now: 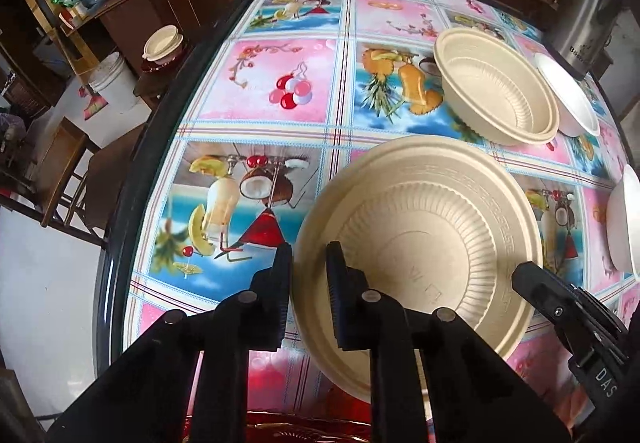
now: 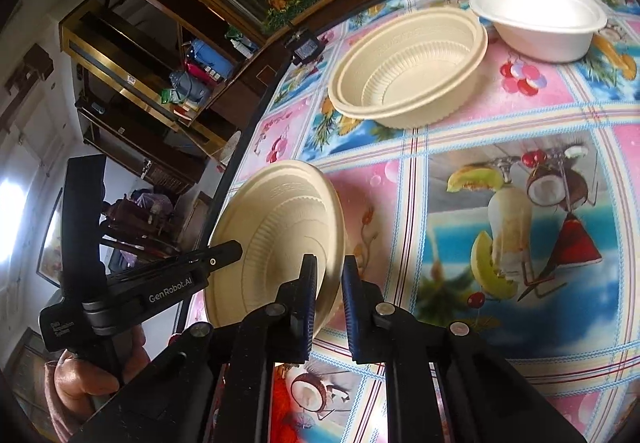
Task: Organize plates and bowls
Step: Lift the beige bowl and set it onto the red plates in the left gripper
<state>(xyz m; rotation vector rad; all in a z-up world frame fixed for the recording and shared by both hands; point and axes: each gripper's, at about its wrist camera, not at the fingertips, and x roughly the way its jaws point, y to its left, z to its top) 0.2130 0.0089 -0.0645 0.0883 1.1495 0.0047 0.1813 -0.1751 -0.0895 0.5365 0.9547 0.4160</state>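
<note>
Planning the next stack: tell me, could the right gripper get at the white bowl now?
Probably not yet: the right gripper is shut on the beige plate, and the beige bowl sits before the white bowl.

the left wrist camera is looking steeply down along its tongs [image 1: 308, 263] onto the table [image 1: 280, 91], close above a beige plate [image 1: 420, 227]. the right wrist camera is looking down at a shallower slant along its own tongs [image 2: 329, 275], from the plate's opposite edge. both are sharing the plate, stacked beige bowls [image 1: 496, 87] and a white bowl [image 2: 540, 19].
</note>
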